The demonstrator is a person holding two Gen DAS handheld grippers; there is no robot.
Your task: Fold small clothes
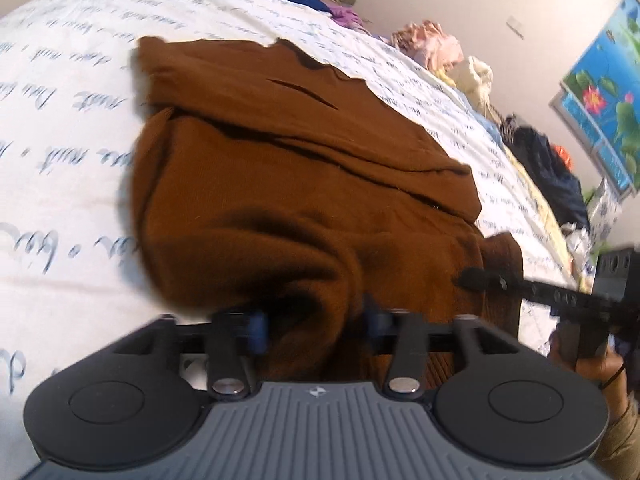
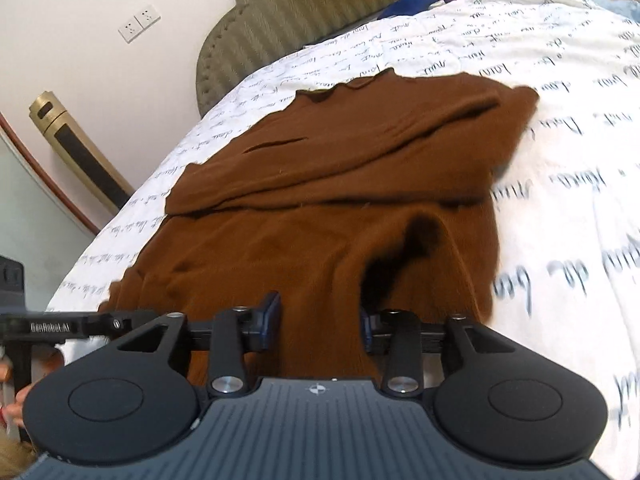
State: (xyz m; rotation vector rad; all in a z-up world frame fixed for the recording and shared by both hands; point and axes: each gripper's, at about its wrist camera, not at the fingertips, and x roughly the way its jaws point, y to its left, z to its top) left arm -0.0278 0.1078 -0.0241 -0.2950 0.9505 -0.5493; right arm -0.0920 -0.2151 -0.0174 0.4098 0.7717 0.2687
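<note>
A brown knit garment (image 1: 300,160) lies partly folded on a white bed sheet with blue script (image 1: 60,160), its upper part doubled over in layers. Its near edge bunches up between the jaws of my left gripper (image 1: 314,326), which stand apart without pinching it. The right wrist view shows the same garment (image 2: 340,160) on the sheet (image 2: 580,160). A ridge of its near hem runs between the blue pads (image 2: 272,312) of my right gripper (image 2: 320,320), which is open too. The two grippers sit side by side at the hem.
A padded olive headboard (image 2: 320,0) ends the bed. Loose clothes are piled along the bed's far side: pink and cream ones (image 1: 432,44), dark ones (image 1: 560,168). A flower picture (image 1: 600,80) hangs on the wall. A gold column (image 2: 72,148) stands beside the bed.
</note>
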